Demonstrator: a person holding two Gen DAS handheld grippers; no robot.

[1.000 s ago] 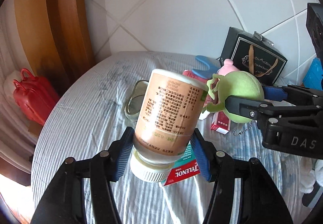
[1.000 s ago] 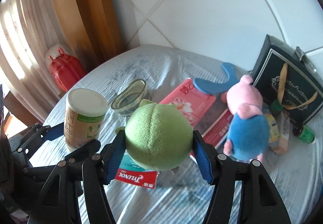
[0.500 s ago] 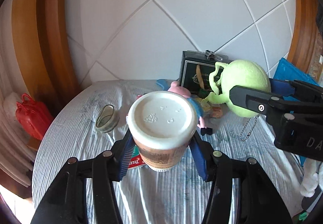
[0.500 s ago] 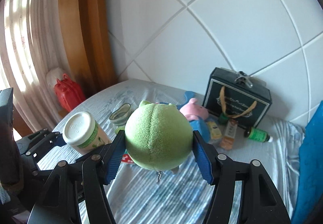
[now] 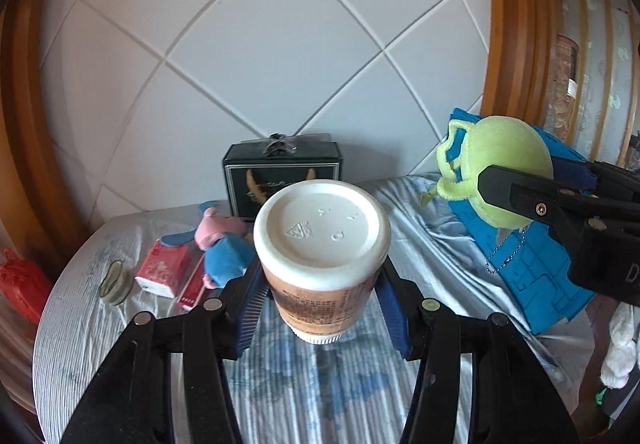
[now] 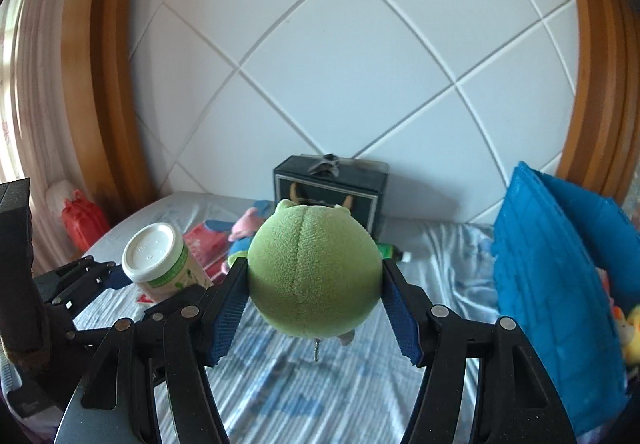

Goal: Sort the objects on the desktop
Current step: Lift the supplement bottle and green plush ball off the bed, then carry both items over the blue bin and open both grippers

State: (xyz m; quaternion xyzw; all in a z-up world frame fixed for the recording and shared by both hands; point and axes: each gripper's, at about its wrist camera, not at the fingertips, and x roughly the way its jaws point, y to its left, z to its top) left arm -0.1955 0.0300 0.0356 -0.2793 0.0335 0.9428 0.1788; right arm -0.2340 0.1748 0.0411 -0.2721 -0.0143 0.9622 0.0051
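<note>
Grippers are carrying two things above the striped desk: left gripper (image 5: 320, 308) clamping a jar (image 5: 322, 244), right gripper (image 6: 316, 308) clamping a green plush ball (image 6: 314, 272). Next, probably setting each in the blue bin (image 6: 560, 284) at the desk's right edge.

A brown-labelled bottle (image 5: 322, 264) with a white base, a lime-green plush ball (image 6: 314, 276), a bright blue folded mat (image 6: 556, 284), a pale blue-and-white striped cloth (image 5: 320, 396), a black box (image 5: 282, 172), a red case (image 6: 82, 220).
</note>
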